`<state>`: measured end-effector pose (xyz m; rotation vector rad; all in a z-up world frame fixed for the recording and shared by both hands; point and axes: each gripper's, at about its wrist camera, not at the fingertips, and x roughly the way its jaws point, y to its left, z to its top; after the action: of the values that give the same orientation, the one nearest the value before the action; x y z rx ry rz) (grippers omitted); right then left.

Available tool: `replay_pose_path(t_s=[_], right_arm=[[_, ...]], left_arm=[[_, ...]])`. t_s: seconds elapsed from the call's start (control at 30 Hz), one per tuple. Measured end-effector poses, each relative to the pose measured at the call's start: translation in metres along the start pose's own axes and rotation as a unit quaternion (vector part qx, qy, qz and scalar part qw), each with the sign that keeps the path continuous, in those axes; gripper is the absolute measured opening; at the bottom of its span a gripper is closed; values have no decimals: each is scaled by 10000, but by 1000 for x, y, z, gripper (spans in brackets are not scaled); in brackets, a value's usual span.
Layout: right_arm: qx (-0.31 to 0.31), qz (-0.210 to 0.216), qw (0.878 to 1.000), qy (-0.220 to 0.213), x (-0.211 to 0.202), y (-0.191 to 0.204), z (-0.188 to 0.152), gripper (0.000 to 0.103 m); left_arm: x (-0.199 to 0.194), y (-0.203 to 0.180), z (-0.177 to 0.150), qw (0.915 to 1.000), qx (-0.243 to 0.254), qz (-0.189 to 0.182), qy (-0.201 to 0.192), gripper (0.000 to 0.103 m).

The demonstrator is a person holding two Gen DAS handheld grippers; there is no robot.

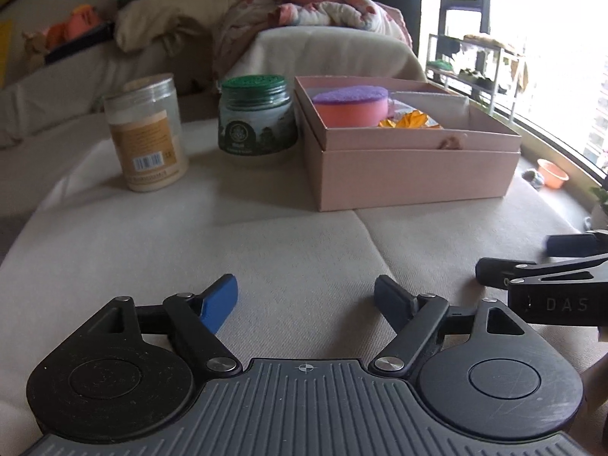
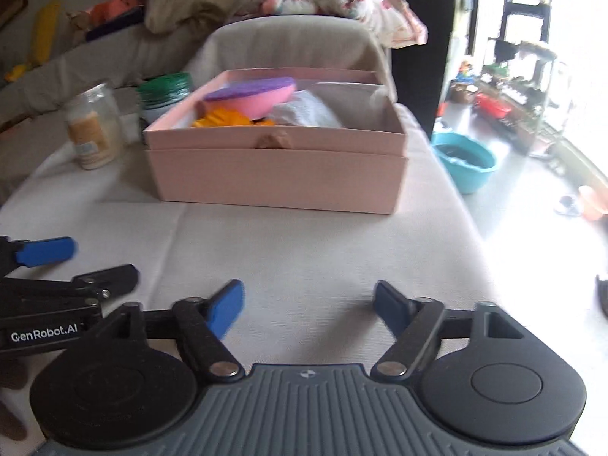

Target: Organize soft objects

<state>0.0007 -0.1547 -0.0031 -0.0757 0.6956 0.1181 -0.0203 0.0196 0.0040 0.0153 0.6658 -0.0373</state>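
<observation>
A pink cardboard box [image 1: 414, 174] stands on the cloth-covered surface; it also shows in the right wrist view [image 2: 273, 178]. Inside lie a pink sponge with a purple top [image 1: 351, 104] [image 2: 258, 95], an orange soft object [image 1: 412, 119] [image 2: 224, 118] and a white cloth [image 2: 304, 112]. My left gripper [image 1: 306, 300] is open and empty, low over the cloth in front of the box. My right gripper [image 2: 307, 302] is open and empty, beside the left one. Each gripper shows at the edge of the other's view.
A clear jar with a tan label [image 1: 146, 133] and a green-lidded jar [image 1: 256, 116] stand left of the box. Piled pillows and a blanket [image 1: 304, 3] lie behind. A blue basin [image 2: 465, 161] sits on the floor to the right, near a window.
</observation>
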Motion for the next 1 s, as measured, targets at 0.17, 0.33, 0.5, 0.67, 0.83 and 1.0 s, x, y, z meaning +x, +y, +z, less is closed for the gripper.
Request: replay_pose_path(t_s=[0.17,0.33,0.5,0.67,0.83,1.0], right_arm=[[110,-125,9998,-135,5,-6,-4,103],[180,-234,9992,-266,4,-7,-9,103],[191,-233,9992,-259,10,-7,-5,103],[190,-233,9992,-259,9,-7,-5,103],[191,-233,9992,-260,9,-7,-5,103],[191,-233,9992,-260,9,-7,-5,103]], left_arm=[[2,1,2,9999,-100,82,-41,85],[3,0,4,9998,-121,151,-46,85],[3,-1,4,9998,-128,144,-44,85],[3,0,4,9998,-127,139,-43,85],[4,0,4,9998,-128,142,-43,85],[3,0,4,9998,-129,142,-43,85]])
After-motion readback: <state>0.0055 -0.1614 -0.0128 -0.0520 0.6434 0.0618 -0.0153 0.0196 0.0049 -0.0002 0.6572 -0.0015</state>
